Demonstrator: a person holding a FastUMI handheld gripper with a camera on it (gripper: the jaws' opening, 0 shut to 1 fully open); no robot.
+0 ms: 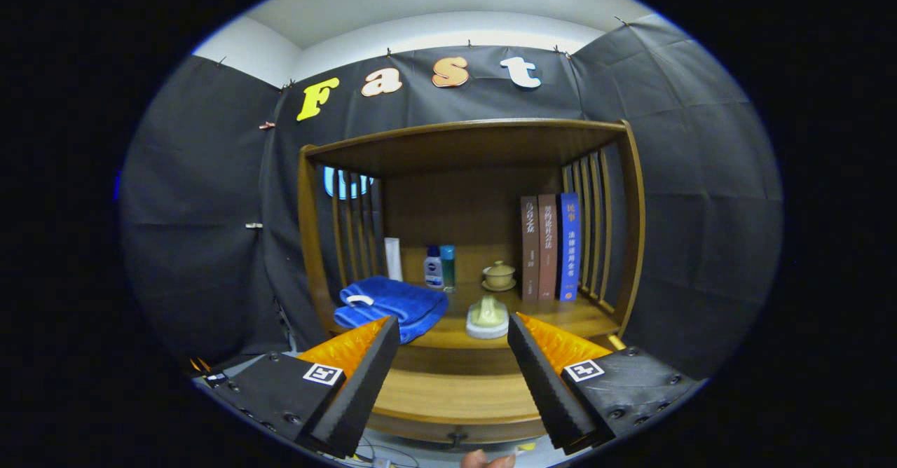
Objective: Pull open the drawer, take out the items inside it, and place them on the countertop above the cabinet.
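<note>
While our gripper (448,356) hangs wide and empty before the cabinet (634,244), we judge the drawer (455,401) below, apparently shut, awaits pulling; next we must drop to its small knob (457,438).

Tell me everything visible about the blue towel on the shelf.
The blue towel is a thick, soft-looking terry cloth, folded into a flat stack with rounded folds facing forward. A small white loop lies on its top near the front. It rests on the wooden shelf, at the side with the slatted wall, in front of a white tube and two small bottles. Its front corner hangs slightly over the shelf's edge. The gripper is open, just short of it, not touching.
</note>
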